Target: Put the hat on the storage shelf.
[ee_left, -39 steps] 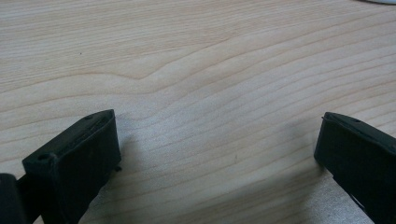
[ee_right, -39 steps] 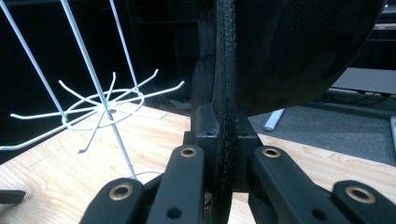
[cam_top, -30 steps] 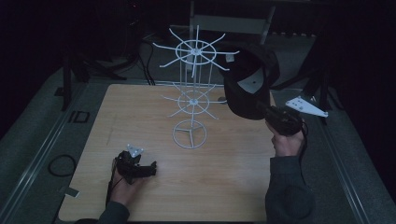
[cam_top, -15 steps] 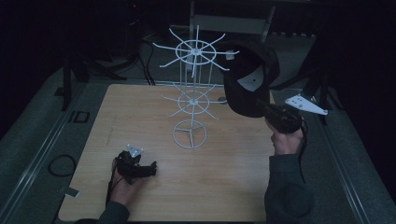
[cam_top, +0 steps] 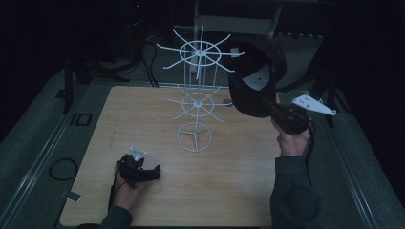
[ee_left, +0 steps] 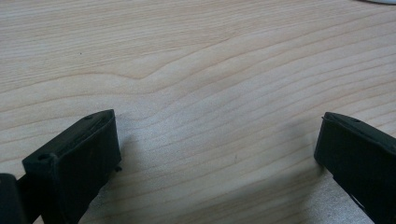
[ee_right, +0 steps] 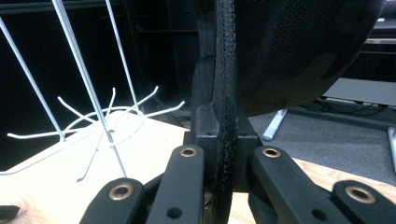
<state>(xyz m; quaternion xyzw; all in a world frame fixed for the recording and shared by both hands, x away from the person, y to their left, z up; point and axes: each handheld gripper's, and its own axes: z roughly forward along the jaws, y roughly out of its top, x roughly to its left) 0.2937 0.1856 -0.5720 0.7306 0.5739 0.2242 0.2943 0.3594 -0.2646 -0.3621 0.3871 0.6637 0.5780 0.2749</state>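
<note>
On the left, the left gripper (cam_top: 152, 172) rests low on the wooden table (cam_top: 143, 109), its jaws standing wide apart over bare woodgrain with nothing between them. In the middle stands the white wire rack (cam_top: 196, 102), two tiers of thin prongs on a ring base. At the right, the right gripper (cam_top: 267, 109) holds a black cap (cam_top: 253, 81) up beside the rack's upper tier; in the right gripper view its jaws are clamped together on the cap's edge (ee_right: 224, 116), the crown bulging above.

The work in hand looks like hanging the cap on one of the upper prongs. The likeliest trouble, to my eye, is the rack itself: it is light and tall, nothing steadies it (the left gripper lies well apart from its base), and a push from the cap against a prong could spin the tier or tip the whole stand. The grip is also narrow, on the edge alone, so the floppy crown could swing and miss the prong, or slide off once let go.

As for writing, a pale patch shows inside the cap (cam_top: 258, 82), too small to read, and a dark mark at the table's left edge resembles "ID" (cam_top: 80, 119).
</note>
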